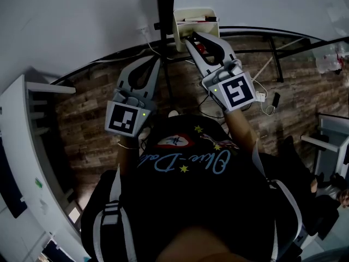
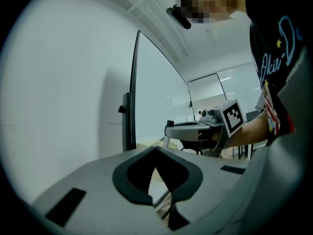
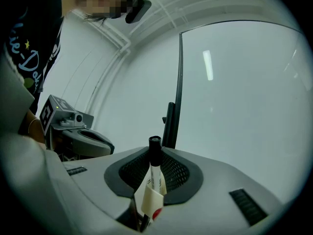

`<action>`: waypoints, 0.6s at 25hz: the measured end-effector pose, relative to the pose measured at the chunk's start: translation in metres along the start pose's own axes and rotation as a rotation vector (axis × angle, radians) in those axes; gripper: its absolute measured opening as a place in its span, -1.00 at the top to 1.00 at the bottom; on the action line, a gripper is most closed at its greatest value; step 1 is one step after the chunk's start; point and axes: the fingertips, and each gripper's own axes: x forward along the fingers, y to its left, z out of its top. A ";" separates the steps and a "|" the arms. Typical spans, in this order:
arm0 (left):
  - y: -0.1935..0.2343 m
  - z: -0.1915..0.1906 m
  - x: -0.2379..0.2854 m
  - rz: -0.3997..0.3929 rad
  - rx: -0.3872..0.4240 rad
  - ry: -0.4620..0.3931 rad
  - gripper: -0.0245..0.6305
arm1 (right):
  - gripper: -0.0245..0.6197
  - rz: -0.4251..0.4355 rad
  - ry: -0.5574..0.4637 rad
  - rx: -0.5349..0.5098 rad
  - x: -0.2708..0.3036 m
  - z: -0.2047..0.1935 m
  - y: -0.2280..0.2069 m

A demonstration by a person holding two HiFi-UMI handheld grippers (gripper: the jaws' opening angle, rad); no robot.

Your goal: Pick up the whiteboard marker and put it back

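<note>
The whiteboard marker point(image 3: 155, 164) has a white barrel and a black cap, with a cream tag and a red spot low on it. It stands upright between the jaws of my right gripper point(image 3: 152, 156), which is shut on it. In the head view the right gripper point(image 1: 194, 38) reaches up to a white holder box point(image 1: 182, 16) fixed by the board's black post point(image 1: 164, 10); the marker is hard to make out there. My left gripper point(image 1: 155, 62) hangs lower and to the left, its jaws closed with nothing between them.
The whiteboard point(image 3: 244, 92) fills the wall ahead, edged by a black frame point(image 2: 132, 92). Below lie dark wood-look flooring, white cables and a power adapter point(image 1: 262, 96). A white shelf unit point(image 1: 24, 146) stands at the left and a metal stand's legs point(image 1: 278, 53) at the right.
</note>
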 end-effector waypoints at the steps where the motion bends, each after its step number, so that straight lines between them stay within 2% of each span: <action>1: 0.000 0.000 0.000 -0.002 0.001 -0.001 0.94 | 0.66 0.000 0.000 0.000 0.000 0.001 0.000; 15: -0.003 0.003 0.008 -0.030 -0.001 -0.012 0.94 | 0.66 -0.007 -0.008 0.000 -0.002 0.017 -0.005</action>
